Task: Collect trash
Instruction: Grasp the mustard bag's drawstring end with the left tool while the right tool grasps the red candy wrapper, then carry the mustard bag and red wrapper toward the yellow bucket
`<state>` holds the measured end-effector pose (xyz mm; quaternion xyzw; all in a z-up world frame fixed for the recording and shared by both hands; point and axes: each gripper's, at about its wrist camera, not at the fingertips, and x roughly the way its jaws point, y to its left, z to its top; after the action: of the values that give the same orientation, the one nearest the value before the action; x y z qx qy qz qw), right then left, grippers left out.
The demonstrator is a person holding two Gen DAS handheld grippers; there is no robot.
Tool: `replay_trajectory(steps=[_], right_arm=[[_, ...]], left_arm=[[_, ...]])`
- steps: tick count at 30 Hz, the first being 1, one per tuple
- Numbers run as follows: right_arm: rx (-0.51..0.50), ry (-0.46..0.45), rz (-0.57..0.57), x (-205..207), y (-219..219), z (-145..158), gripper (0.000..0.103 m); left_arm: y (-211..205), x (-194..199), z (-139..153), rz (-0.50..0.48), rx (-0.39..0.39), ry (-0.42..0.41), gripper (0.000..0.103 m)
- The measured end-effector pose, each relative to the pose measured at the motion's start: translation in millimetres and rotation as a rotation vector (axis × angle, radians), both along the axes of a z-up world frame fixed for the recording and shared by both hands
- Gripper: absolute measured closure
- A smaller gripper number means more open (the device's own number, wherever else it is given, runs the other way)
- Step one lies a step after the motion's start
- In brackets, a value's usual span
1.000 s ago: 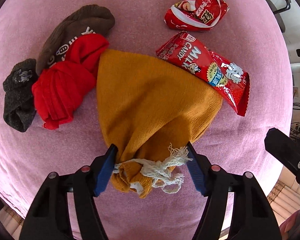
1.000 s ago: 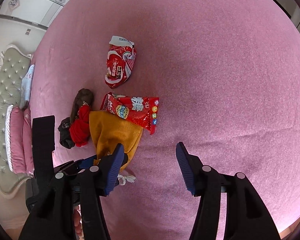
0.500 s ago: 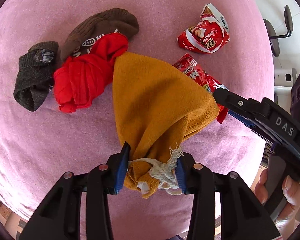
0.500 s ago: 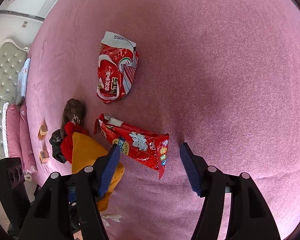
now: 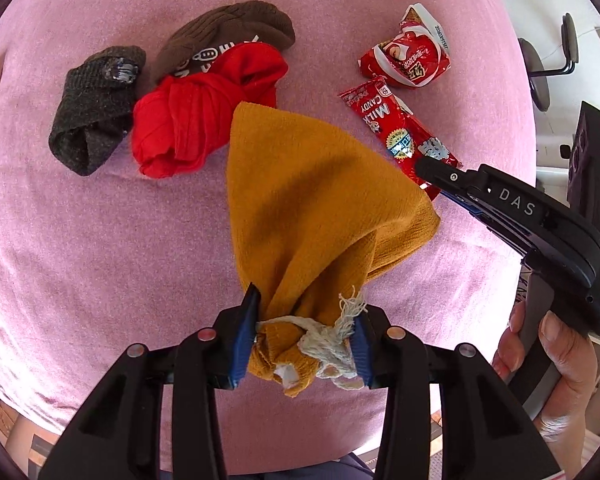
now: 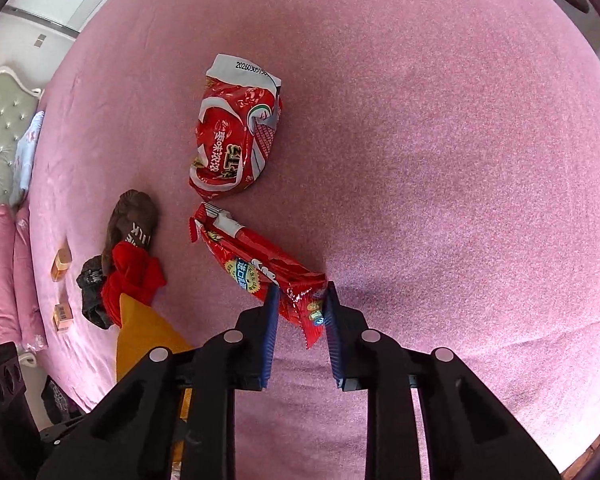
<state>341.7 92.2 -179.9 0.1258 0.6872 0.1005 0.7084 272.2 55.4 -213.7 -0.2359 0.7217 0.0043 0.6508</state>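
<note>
We hold the left tongs clamped on the knotted end of the mustard cloth, which hangs down from them over the pink bed. Our right tongs are shut on the near end of the candy wrapper, which lies on the bed just right of the cloth. The crumpled red bag lies just beyond the wrapper, and left of the cloth sit the red cloth, the brown hat and the grey sock.
</note>
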Motion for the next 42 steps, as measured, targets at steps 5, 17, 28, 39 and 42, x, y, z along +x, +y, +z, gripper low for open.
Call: replay_trajectory(steps=[5,17,28,39,42], right_arm=[[0.041,-0.003,-0.048,-26.8,-13.9,11.2,0.086],[0.1,0.005,-0.248,-110.0,-51.5,35.4,0.087],[0.119,-0.039,-0.474,-211.7,-92.9,59.8,0.087],[0.112,-0.057,-0.721,-326.1,-140.3,69.0,0.087],[0.105,-0.059,-0.786,-359.4,-156.5,72.3,0.087]], left_arm=[[6.9,-10.2,7.0,-0.004,-0.002,-0.012,0.062],[-7.6,-34.0,22.4,-0.091,-0.011,-0.028,0.062],[-65.3,-45.4,32.6,-0.319,-0.028,-0.068,0.062],[-124.4,-77.5,34.0,-0.546,-0.05,-0.055,0.062],[-148.7,-95.6,36.4,-0.623,-0.06,-0.055,0.062]])
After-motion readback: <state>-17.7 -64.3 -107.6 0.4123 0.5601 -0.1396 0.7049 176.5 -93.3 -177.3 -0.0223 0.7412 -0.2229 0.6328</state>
